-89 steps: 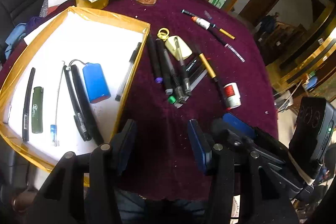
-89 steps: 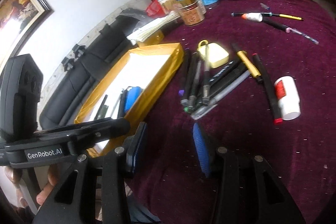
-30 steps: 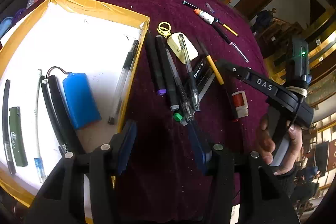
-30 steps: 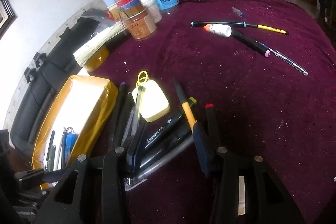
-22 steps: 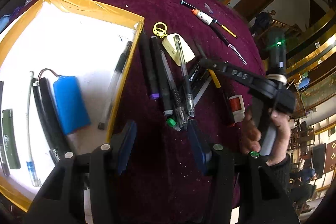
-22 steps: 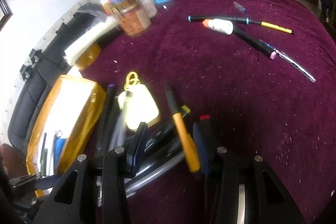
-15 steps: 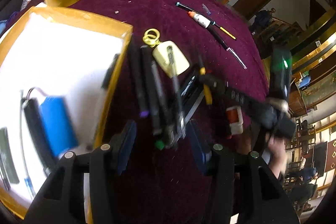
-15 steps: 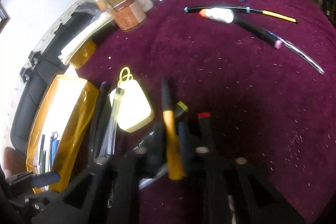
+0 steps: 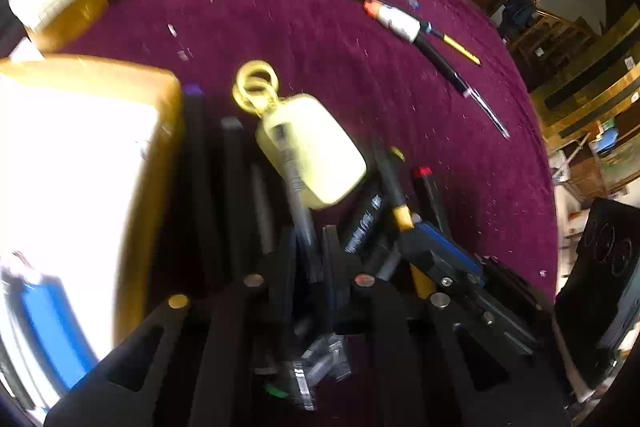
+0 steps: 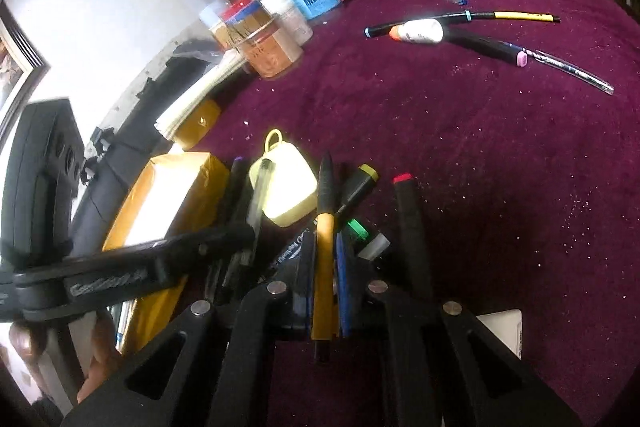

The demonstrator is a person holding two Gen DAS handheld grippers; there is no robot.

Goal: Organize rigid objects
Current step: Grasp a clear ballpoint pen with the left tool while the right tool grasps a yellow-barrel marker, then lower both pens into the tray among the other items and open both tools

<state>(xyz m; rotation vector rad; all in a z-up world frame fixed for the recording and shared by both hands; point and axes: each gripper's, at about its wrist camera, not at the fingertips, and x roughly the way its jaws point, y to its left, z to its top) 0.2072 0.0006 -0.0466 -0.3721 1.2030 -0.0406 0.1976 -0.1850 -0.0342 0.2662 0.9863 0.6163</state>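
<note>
**Gripping two pens at the pile beside the cream case**

Pinching a yellow-and-black pen [image 10: 323, 259], the right gripper [image 10: 323, 267] has its blue pads pressed on the yellow barrel from both sides. The pen's long axis runs straight away from the camera, its black end pointing toward the cream case [image 10: 285, 187] and its other end poking out under the fingers. The left gripper [image 9: 308, 267] is closed narrowly on a clear pen [image 9: 298, 203], whose long axis also runs away from the camera, its far end lying across the cream case; the left view is blurred, so finer detail is hard to read.

Left of the case, black markers [image 10: 236, 195] lie side by side along the edge of the yellow tray [image 10: 168, 195], their caps pointing away. Right of the case, a red-capped marker [image 10: 408, 219] lies parallel to the held pen, apart from it, on the purple cloth [image 10: 480, 147].

Well beyond the case, a white tube [image 10: 418, 31] sits among several long pens lying crosswise. Farthest back from the case stand plastic jars [image 10: 272, 43].
</note>
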